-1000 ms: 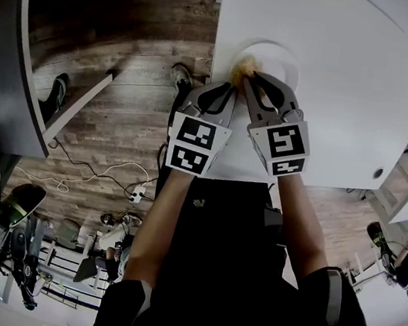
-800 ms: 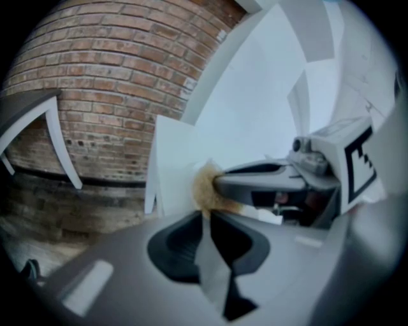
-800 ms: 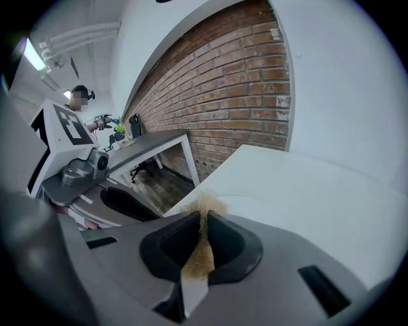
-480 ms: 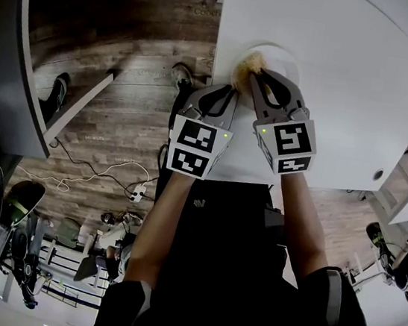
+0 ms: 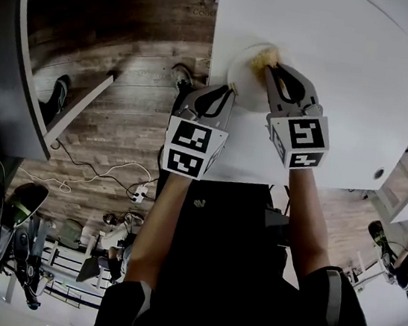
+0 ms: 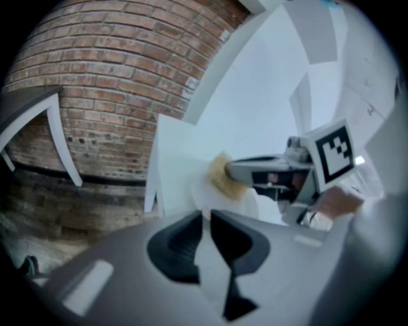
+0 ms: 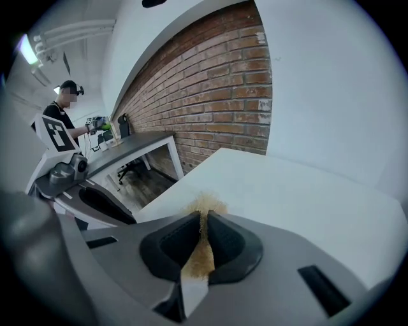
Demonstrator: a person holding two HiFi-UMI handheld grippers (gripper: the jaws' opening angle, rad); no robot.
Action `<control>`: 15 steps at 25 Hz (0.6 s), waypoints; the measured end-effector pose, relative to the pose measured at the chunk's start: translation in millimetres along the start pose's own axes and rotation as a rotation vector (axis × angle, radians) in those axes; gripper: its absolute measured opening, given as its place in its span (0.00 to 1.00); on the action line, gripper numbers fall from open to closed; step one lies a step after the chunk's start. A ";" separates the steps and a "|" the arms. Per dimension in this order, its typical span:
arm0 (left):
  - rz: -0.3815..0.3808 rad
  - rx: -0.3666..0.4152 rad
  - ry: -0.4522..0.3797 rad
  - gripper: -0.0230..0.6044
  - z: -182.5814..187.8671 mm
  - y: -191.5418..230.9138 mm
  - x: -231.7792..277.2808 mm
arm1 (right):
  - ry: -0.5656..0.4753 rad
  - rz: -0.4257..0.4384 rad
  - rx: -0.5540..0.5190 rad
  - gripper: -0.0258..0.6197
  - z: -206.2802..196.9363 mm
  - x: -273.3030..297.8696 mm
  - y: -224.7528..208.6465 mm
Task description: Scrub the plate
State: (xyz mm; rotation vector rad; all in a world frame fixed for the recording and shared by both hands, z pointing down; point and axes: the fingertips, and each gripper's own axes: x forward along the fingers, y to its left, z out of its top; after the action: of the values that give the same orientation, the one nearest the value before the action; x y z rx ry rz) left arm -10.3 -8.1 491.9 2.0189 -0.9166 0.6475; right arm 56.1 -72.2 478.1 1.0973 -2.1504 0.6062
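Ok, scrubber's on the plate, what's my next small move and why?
Probably sweep the right tool back toward you across the plate: its scrubber sits at the far rim, with bare plate nearer, and the left tool clamps the near rim.

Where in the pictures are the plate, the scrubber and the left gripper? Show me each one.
plate [image 5: 243, 81]: head view, bare white surface near its left rim.
scrubber [image 7: 205, 204]: right gripper view, tan tuft just beyond the jaws.
left gripper [image 6: 206, 215]: left gripper view, midway between its two dark tips.

Rough, fibrous tan scrubber [image 5: 265, 55]; smooth white plate [image 5: 245, 70]; matt white table [image 5: 348, 103].
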 end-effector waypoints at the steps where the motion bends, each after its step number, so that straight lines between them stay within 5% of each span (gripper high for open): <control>1: 0.000 0.001 0.001 0.11 0.0 0.1 0.3 | -0.002 -0.008 0.000 0.09 0.2 -0.9 -4.0; 15: -0.008 -0.005 0.002 0.11 1.0 -0.5 -1.2 | -0.028 -0.064 0.017 0.09 10.0 -5.7 -29.2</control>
State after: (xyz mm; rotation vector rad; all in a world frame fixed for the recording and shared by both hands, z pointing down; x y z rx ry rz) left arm -10.5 -8.2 490.3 2.0156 -0.9078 0.6425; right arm 79.6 -91.5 470.3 1.1862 -2.1286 0.5838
